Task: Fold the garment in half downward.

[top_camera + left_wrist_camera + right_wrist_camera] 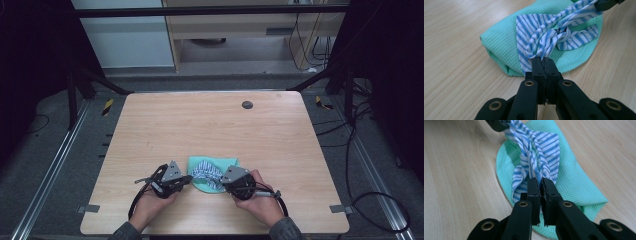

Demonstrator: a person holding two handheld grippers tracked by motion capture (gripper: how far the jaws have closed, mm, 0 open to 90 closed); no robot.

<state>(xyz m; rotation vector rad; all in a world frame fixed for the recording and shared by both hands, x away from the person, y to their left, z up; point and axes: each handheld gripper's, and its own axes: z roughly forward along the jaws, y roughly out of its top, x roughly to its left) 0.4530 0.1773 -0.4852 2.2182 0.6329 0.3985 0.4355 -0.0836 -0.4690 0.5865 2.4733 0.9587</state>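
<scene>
Wood-grain table (210, 125) fills the high view, and near its front edge both my hands hold grippers at either side of one green cloth (227, 162) with one blue-striped cloth (207, 174) bunched on top. Through the left gripper view, my left gripper (543, 62) is clenched on one end of the striped cloth, already twisted into what looks like a knot. Through the right gripper view, my right gripper (541, 183) is clamped on the other end, so I judge the next move is pulling both ends apart evenly to tighten it.
</scene>
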